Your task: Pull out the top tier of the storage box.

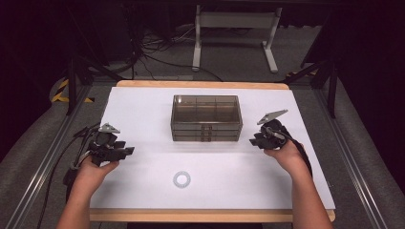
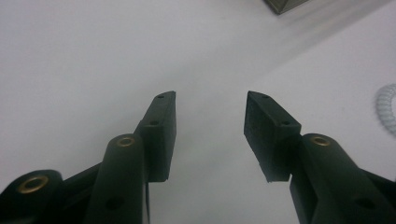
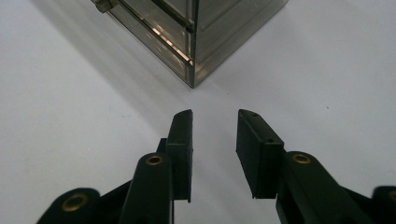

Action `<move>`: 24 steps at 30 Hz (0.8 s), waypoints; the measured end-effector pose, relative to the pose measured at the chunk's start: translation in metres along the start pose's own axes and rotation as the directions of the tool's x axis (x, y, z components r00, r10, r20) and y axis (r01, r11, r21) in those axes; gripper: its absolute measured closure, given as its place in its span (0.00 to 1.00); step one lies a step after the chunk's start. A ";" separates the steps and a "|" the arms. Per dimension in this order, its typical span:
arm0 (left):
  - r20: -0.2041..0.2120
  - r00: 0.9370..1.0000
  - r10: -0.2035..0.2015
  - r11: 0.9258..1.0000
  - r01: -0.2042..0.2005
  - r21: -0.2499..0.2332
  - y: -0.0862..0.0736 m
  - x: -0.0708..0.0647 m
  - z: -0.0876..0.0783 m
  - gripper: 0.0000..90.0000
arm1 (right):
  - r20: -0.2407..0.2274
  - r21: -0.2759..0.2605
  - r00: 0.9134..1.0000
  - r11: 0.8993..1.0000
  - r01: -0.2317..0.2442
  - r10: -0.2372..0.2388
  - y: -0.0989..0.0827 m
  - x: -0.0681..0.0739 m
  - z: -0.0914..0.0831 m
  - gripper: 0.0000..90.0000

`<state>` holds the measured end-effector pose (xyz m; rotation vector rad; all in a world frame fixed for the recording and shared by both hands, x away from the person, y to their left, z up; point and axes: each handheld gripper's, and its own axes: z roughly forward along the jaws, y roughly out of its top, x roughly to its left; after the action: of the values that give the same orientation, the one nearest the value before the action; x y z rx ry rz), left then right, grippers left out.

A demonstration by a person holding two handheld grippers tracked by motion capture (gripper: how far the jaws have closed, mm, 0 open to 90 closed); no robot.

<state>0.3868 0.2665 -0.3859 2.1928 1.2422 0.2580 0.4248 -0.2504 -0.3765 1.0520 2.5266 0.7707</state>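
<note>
A smoky transparent drawer box [image 1: 206, 118] stands in the middle of the white table top [image 1: 143, 105]. A small white coiled ring [image 1: 182, 179] lies in front of it, nearer the person. My left gripper [image 1: 125, 151] rests at the left edge of the sheet, jaws apart with nothing between them [image 2: 210, 100]; the ring [image 2: 386, 107] lies off to its right. To the right of the box is my right gripper [image 1: 254, 140], open and empty [image 3: 215, 116], pointing at the box's corner [image 3: 194, 42] a short way ahead.
The table's wooden edge [image 1: 200, 215] runs along the front. Behind the table stand a white metal frame [image 1: 234, 33] and loose cables on the floor. Rails run along both sides of the table.
</note>
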 end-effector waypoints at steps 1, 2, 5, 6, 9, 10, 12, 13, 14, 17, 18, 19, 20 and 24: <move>0.005 1.000 -0.013 1.000 0.013 0.009 0.000 0.000 0.000 0.60 | -0.001 -0.011 1.000 1.000 -0.006 0.006 -0.002 -0.002 -0.001 0.74; 0.020 1.000 -0.008 1.000 0.008 0.023 0.000 0.001 -0.001 0.60 | 0.002 -0.019 1.000 1.000 -0.009 0.009 -0.003 -0.004 -0.003 0.74; 0.015 1.000 0.004 0.999 -0.004 0.033 0.001 -0.001 -0.002 0.57 | -0.011 -0.031 1.000 0.999 -0.020 0.019 -0.009 -0.006 -0.007 0.74; 0.015 1.000 0.006 0.999 -0.006 0.034 0.002 -0.001 -0.002 0.56 | -0.010 -0.031 1.000 0.999 -0.021 0.021 -0.011 -0.007 -0.008 0.73; -0.006 1.000 -0.004 0.999 0.004 0.052 0.004 -0.001 -0.002 0.49 | -0.019 -0.019 1.000 1.000 -0.021 0.021 -0.014 -0.008 -0.010 0.73; -0.007 1.000 -0.002 0.999 0.003 0.054 0.004 -0.001 -0.002 0.50 | -0.030 0.000 0.999 1.000 -0.024 0.024 -0.015 -0.008 -0.010 0.73; -0.004 1.000 0.003 0.998 -0.003 0.056 0.004 -0.001 -0.002 0.52 | -0.034 0.023 0.999 1.000 -0.021 0.022 -0.015 -0.007 -0.009 0.73; 0.005 1.000 0.009 0.998 -0.009 0.062 0.004 -0.001 -0.002 0.52 | -0.030 0.034 0.999 0.999 -0.012 0.013 -0.016 -0.006 -0.009 0.73; 0.003 1.000 0.015 0.998 -0.015 0.063 0.004 -0.002 -0.002 0.53 | -0.029 0.038 1.000 0.999 -0.011 0.012 -0.016 -0.005 -0.010 0.73; 0.008 1.000 0.028 0.998 -0.029 0.060 0.004 -0.006 -0.004 0.53 | -0.032 0.037 0.999 0.999 -0.002 0.003 -0.015 -0.001 -0.010 0.73; 0.008 0.999 0.034 0.998 -0.034 0.057 0.005 -0.006 -0.004 0.52 | -0.040 0.034 0.999 0.999 0.004 -0.003 -0.014 0.001 -0.010 0.73; 0.006 0.999 0.034 0.998 -0.034 0.051 0.005 -0.007 -0.005 0.51 | -0.047 0.036 0.999 0.999 0.005 -0.004 -0.014 0.002 -0.010 0.73; 0.005 0.999 0.038 0.998 -0.039 0.041 0.005 -0.007 -0.006 0.50 | -0.052 0.033 0.999 0.999 0.013 -0.012 -0.013 0.003 -0.009 0.73; 0.018 0.999 0.038 0.999 -0.038 0.037 0.005 -0.007 -0.006 0.50 | -0.073 0.043 0.997 0.999 0.033 -0.030 -0.010 0.009 -0.003 0.71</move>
<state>0.3838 0.2611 -0.3772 2.2472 1.2063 0.2331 0.4113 -0.2508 -0.3804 1.0130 2.6254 0.7607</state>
